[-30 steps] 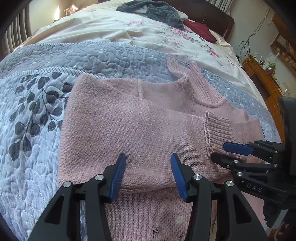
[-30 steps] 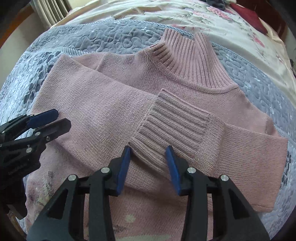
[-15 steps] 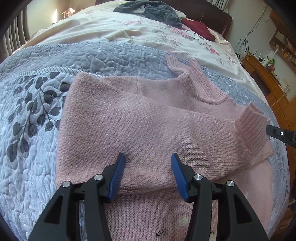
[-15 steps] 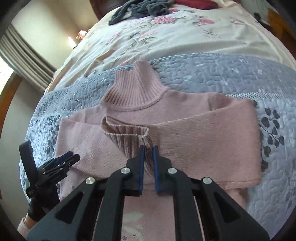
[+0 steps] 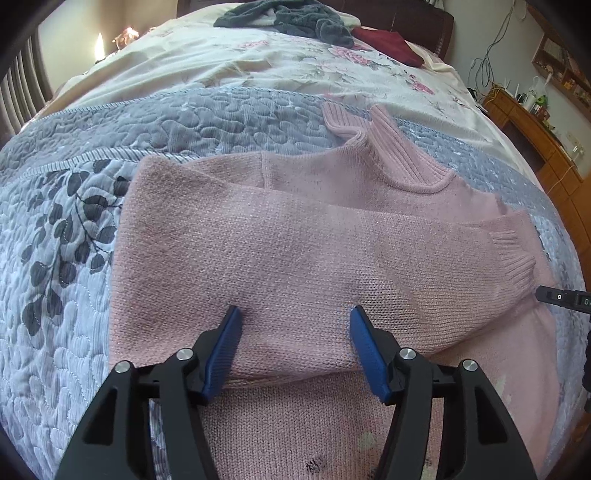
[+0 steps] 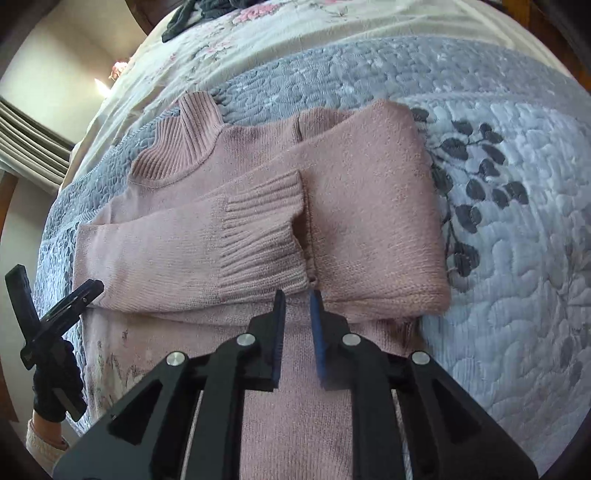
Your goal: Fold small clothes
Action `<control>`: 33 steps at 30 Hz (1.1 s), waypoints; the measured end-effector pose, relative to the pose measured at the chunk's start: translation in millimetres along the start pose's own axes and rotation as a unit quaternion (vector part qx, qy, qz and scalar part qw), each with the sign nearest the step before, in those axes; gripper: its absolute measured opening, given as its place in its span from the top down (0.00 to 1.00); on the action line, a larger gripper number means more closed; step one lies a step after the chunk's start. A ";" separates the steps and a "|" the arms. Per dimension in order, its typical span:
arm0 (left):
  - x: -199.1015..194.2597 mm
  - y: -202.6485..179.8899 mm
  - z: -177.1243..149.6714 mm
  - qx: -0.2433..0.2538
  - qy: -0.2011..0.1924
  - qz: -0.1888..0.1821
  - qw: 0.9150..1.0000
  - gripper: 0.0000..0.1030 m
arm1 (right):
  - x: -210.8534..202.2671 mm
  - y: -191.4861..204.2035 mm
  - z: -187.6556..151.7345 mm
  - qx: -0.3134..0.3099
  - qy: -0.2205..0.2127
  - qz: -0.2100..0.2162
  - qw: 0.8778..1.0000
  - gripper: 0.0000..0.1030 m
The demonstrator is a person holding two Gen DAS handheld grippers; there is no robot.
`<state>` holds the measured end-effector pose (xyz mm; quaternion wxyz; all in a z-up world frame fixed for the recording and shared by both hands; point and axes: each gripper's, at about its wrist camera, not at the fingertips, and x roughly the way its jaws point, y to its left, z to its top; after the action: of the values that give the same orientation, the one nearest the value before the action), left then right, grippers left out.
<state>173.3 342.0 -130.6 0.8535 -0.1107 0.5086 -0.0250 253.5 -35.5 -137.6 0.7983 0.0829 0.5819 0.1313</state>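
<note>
Sleeves crossed, both claws off the cloth

Sweater [image 5: 295,258] lies flat on the quilt [image 5: 55,258], sleeves laid across the chest to narrow it; left gripper [image 5: 295,325] hovers wide apart, right gripper [image 6: 297,306] nearly together, gripping nothing beside the cuff [image 6: 262,236].

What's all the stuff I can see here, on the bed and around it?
Sweater: one, pink, flat on the quilt, both sleeves folded across its chest.
Quilt: one, grey-blue with dark leaves, under the sweater.
Floral sheet: one, cream, beyond the quilt.
Dark clothes: a grey heap, far end.
Red cloth: one, beside that heap.
Wooden cabinet: one, brown, beside the bed.
Left tongs: black, blue pads, open above the sweater.
Right tongs: black, slightly open, by a cuff.
</note>
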 end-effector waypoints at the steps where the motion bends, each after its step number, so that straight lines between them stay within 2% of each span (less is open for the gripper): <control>1: -7.5 -0.9 3.6 -0.012 -0.012 -0.017 1.000 0.41 | -6.0 1.6 3.9 -0.006 -0.011 -0.001 1.000 0.85; 4: -15.5 -14.8 13.8 -0.014 -0.028 -0.029 0.999 0.41 | -12.6 11.5 15.8 -0.015 -0.023 0.027 0.999 0.83; 7: -6.8 -34.5 17.7 0.007 -0.018 -0.031 0.999 0.40 | -0.3 21.8 25.5 -0.022 -0.018 0.042 0.999 0.83; 9: 3.1 -42.6 16.5 0.023 -0.007 -0.022 0.999 0.40 | 13.5 23.1 28.8 -0.023 -0.008 0.033 0.999 0.83; 12: 21.4 -40.4 9.3 0.028 0.020 -0.007 0.999 0.40 | 33.9 14.6 24.8 -0.020 0.019 -0.006 1.000 0.84; 18: 27.6 -40.9 -4.0 0.068 0.010 0.003 0.998 0.40 | 40.5 2.4 12.4 -0.019 0.018 0.012 1.000 0.86; 22: 25.1 -41.4 1.8 0.066 0.022 -0.001 0.998 0.38 | 38.8 8.4 21.7 -0.031 0.032 0.006 0.999 0.85; 24: 17.6 -39.9 13.6 0.050 0.022 -0.027 0.998 0.38 | 29.4 14.0 30.3 -0.040 0.018 0.018 0.999 0.77; 26: 8.6 -40.4 33.1 0.043 0.005 -0.039 0.998 0.38 | 21.0 20.7 44.8 -0.048 0.004 0.039 0.998 0.67; 30: 14.2 -40.9 90.6 0.032 -0.006 -0.049 0.998 0.36 | 25.6 45.7 93.9 -0.069 -0.006 0.058 0.996 0.67; 33: 38.3 -34.5 134.5 0.008 0.006 -0.054 0.999 0.35 | 45.5 66.0 137.2 -0.079 -0.005 0.059 0.995 0.63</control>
<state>311.7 324.4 -94.6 0.8485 -0.1310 0.5071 -0.0756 389.6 44.0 -117.6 0.7963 0.0545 0.5595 0.2233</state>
